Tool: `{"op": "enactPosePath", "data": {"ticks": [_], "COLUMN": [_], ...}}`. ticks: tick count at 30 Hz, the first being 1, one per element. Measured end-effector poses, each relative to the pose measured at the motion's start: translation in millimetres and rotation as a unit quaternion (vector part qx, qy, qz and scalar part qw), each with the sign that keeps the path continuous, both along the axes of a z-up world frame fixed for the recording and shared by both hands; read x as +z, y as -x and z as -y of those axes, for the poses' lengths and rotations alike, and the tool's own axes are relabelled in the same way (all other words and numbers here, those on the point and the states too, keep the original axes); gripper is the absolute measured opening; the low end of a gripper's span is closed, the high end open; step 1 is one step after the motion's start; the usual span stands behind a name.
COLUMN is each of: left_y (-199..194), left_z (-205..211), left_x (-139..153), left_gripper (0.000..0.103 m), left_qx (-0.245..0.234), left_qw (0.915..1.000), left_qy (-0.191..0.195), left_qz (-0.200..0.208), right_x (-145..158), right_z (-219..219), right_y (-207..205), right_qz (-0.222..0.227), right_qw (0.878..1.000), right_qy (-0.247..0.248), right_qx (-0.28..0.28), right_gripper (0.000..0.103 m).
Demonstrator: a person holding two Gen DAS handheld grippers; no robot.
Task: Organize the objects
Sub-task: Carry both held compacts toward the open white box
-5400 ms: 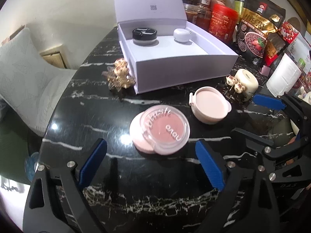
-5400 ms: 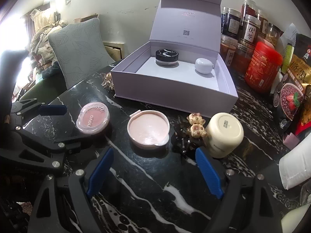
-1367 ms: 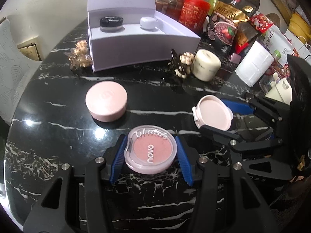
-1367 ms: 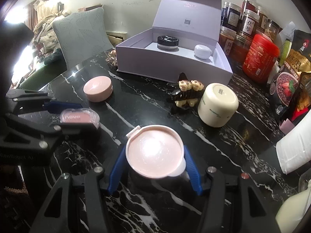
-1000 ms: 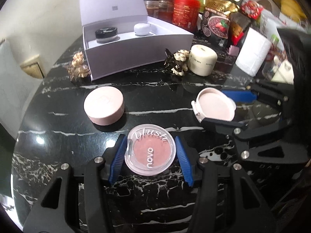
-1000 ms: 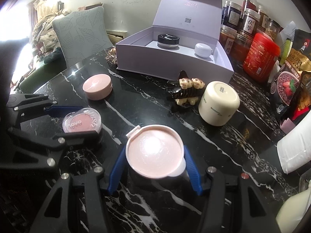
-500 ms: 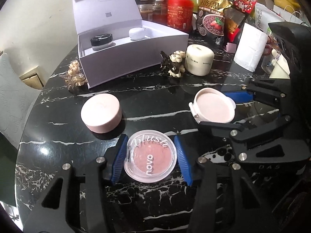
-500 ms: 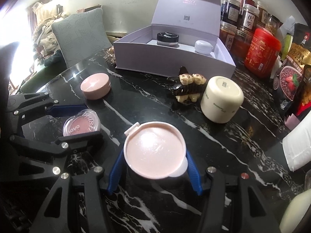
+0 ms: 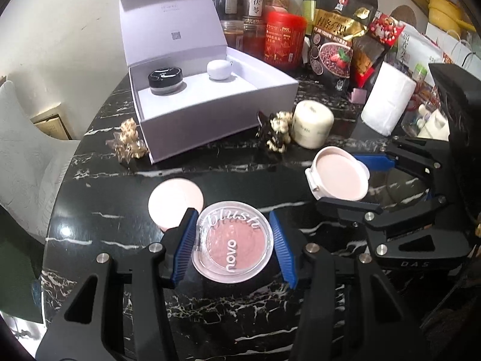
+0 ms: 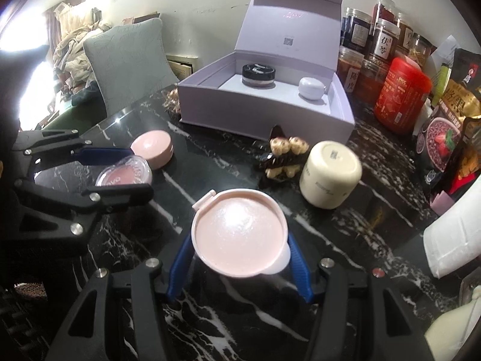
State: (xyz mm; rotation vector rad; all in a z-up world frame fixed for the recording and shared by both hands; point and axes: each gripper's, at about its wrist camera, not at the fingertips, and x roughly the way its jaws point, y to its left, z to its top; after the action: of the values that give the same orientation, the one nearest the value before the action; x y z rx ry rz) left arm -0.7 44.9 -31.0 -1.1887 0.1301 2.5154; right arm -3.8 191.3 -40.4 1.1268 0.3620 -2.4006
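Observation:
My left gripper (image 9: 233, 248) is shut on a clear round blush compact (image 9: 232, 245) with pink powder, held above the black marble table (image 9: 99, 195). My right gripper (image 10: 239, 254) is shut on a pale pink round case (image 10: 239, 236) with a white hinge, also lifted. The same pink case (image 9: 338, 177) shows at the right of the left wrist view, and the blush compact (image 10: 124, 174) at the left of the right wrist view. An open lilac gift box (image 9: 210, 105) stands at the back, holding a black-lidded jar (image 9: 165, 79) and a small white case (image 9: 218, 70).
A pink round puck (image 9: 176, 201) lies just beyond the left gripper. A cream jar (image 9: 312, 124) and a bear hair clip (image 9: 278, 131) lie before the box, a gold ornament (image 9: 129, 144) left of it. Jars, a red tin (image 9: 284, 40), snack bags and a paper roll (image 9: 387, 102) crowd the back right.
My left gripper has risen with the blush compact, and the pink puck now sits partly behind its left finger. The right gripper with the pink case has stayed in place.

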Motion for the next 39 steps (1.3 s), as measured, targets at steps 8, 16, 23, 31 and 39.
{"op": "enactPosePath", "data": {"ticks": [8,16,23,31,39], "left_y": [14,32,54,80,110], "left_z": [-2,-10,-14,-18,-19], "left_x": [18,37,51,59,59], "left_gripper": [0.047,0.047,0.047,0.047,0.047], "left_qx": [-0.002,-0.009,-0.008,-0.005,-0.012], "left_qw": [0.9998,0.9999,0.9999,1.0,0.9999], "left_qy": [-0.012,-0.014,-0.012,0.001,-0.003], "left_qz": [0.013,-0.001,-0.005,-0.008,-0.006], "right_x": [25,47,62,69,75], "right_z": [-5,-10,-15,-16,-13], "right_y": [9,23,41,63,85], "right_qz": [-0.018,-0.037,-0.041,-0.039,-0.042], "right_qw": [1.0,0.999,0.999,0.999,0.999], "right_qy": [0.0,-0.005,-0.001,-0.002,-0.001], "right_qx": [0.008,0.01,0.009,-0.001,-0.007], "right_gripper": [0.059,0.059,0.059,0.059,0.059]}}
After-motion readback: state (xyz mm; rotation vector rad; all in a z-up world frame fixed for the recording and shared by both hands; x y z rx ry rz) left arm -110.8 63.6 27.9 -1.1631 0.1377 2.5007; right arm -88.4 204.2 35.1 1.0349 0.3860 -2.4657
